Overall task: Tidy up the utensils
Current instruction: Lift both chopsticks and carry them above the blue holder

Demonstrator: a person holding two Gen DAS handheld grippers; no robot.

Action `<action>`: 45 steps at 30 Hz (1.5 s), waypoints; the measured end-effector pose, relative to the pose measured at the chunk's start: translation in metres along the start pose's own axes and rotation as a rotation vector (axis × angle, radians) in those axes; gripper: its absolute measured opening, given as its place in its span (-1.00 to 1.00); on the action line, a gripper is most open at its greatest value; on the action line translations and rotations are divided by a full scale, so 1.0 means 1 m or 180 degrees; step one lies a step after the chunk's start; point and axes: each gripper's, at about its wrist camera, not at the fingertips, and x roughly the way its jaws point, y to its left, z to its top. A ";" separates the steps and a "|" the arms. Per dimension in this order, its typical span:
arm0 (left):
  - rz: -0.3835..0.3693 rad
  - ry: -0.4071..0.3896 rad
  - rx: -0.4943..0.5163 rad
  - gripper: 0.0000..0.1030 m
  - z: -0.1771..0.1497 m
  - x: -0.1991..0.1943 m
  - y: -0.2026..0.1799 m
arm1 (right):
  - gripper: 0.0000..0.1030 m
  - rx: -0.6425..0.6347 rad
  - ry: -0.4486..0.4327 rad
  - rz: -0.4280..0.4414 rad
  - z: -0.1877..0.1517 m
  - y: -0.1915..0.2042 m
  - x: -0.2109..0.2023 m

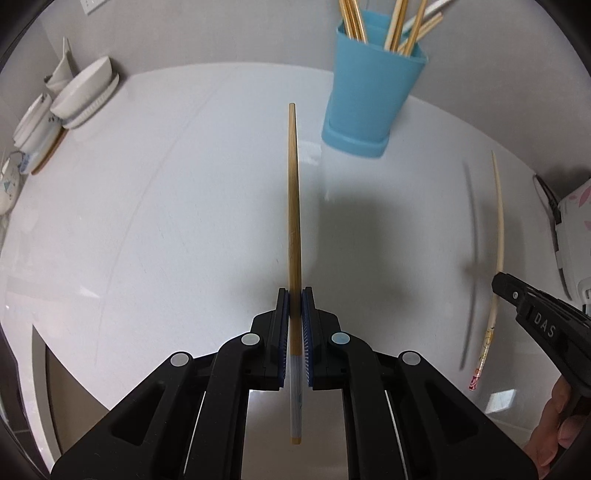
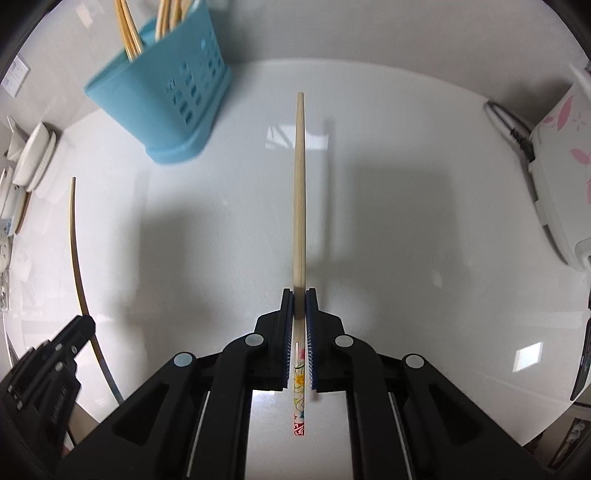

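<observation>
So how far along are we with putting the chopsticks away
Done: several wooden chopsticks already stand in the light blue plastic utensil holder. In hand: the left gripper is shut on a darker bamboo chopstick with a grey ribbed end, and the right gripper is shut on a pale chopstick with a floral painted end. Left: both held chopsticks are not yet in the holder. No other loose chopsticks show on the white table.

The tops of the chopsticks (image 1: 391,26) in the blue holder (image 1: 369,92) are cut off by the top edge of both views. The dishes (image 1: 55,110) at the counter's far left corner are squashed and partly cut off. The flowered white appliance (image 2: 557,158) is only partly seen at the counter's right edge. The pale chopstick (image 1: 495,266) is blurred in the left view.
</observation>
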 end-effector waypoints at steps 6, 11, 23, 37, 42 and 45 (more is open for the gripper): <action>-0.0068 -0.0340 0.0154 -0.87 0.024 -0.022 0.010 | -0.88 0.0088 -0.0339 -0.0016 0.015 0.011 -0.029; -0.0195 -0.0509 0.0289 -0.87 0.039 -0.034 0.013 | -0.88 0.0143 -0.0611 -0.0020 0.021 0.015 -0.041; -0.0608 -0.1037 0.0477 -0.87 0.096 -0.059 0.012 | -0.88 0.0172 -0.1222 -0.0005 0.044 0.041 -0.076; -0.1218 -0.1707 0.0535 -0.87 0.159 -0.092 0.005 | -0.88 0.0194 -0.1581 0.0057 0.084 0.060 -0.092; -0.1386 -0.1918 0.0579 -0.87 0.174 -0.099 -0.003 | -0.88 0.0220 -0.1673 0.0081 0.092 0.061 -0.096; -0.1465 -0.2027 0.0615 -0.87 0.181 -0.101 -0.008 | -0.88 0.0233 -0.1732 0.0098 0.096 0.062 -0.098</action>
